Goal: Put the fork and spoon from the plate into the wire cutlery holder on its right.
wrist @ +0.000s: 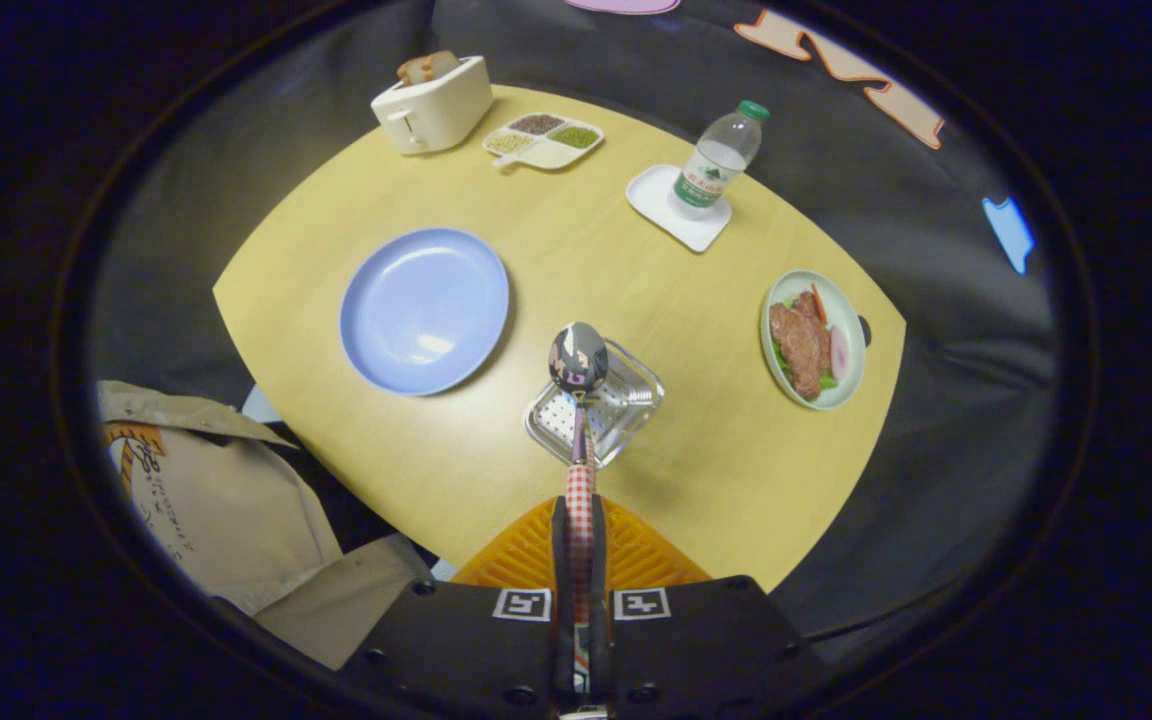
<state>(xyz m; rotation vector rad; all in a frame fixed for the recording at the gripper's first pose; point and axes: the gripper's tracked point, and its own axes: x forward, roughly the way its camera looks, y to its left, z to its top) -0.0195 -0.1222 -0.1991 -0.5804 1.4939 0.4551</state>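
Rides on the hand-held gripper (581,530), high above a yellow wooden table (496,480), looking steeply down and forward along two fingers closed tight on the checked handle of a spoon (578,360). Near enough that the handle runs straight up from between the fingers, with the bowl over a clear square wire cutlery holder (604,408) just ahead. Takes in nearly the whole tabletop beyond, out to a cream toaster (433,103) at the far edge. Single view, so nothing shared.
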